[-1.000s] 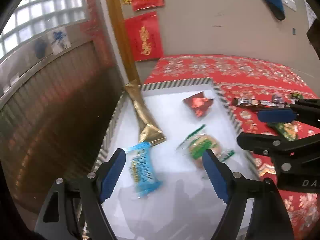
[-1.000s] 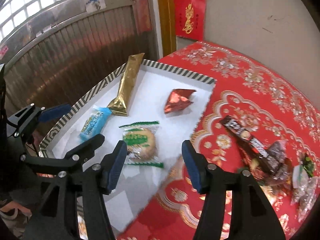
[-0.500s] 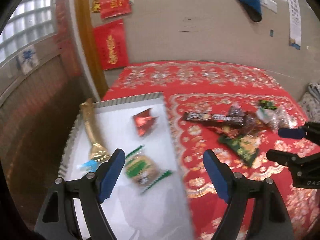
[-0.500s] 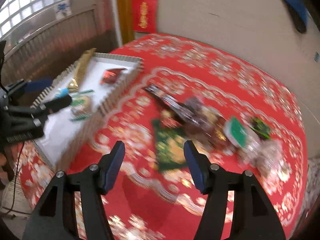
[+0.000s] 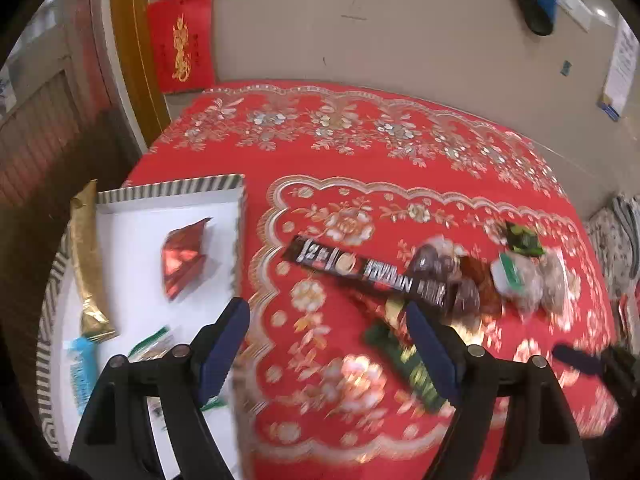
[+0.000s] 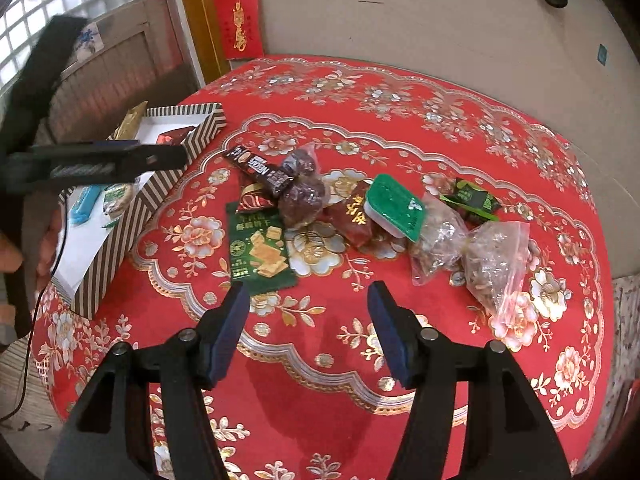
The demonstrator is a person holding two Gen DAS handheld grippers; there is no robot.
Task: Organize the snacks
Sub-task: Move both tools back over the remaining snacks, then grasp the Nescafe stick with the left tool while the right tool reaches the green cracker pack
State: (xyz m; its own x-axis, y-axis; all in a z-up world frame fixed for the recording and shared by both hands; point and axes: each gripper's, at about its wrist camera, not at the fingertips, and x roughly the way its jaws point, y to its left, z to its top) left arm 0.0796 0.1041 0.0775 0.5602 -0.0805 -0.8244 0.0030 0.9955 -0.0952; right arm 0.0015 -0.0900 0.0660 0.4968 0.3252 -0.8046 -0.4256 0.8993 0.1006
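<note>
Jaws on both grippers stand apart with nothing between them. In the left wrist view the left gripper (image 5: 326, 344) is spread wide above the red patterned tablecloth (image 5: 360, 168), its 2 blue pads clear of every packet. One pad hangs near the striped edge of the tray (image 5: 180, 186), the other over the blurred dark green packet (image 5: 404, 360). In the right wrist view the right gripper (image 6: 306, 330) is parted more narrowly, and its jaws have just been opening a little, with only bare cloth showing in the gap; it touches nothing.

The white tray with its striped rim sits at the left edge of the table. Inside lie a long gold packet (image 5: 86, 264) that sticks out over the far rim, a red foil packet (image 5: 182, 258), a blue packet (image 5: 82, 364) and a green-edged biscuit packet (image 5: 154, 346).

The loose snacks lie in a row on the cloth beyond the right gripper: a green cracker packet (image 6: 260, 250), a black bar (image 6: 260, 168), a bag of dark round pieces (image 6: 304, 196), a red packet (image 6: 354, 216), a green-lidded tub (image 6: 394, 206), 2 clear bags (image 6: 468, 248) and a small black-and-green sweet (image 6: 474, 200). The black bar rests partly on the dark bag.
</note>
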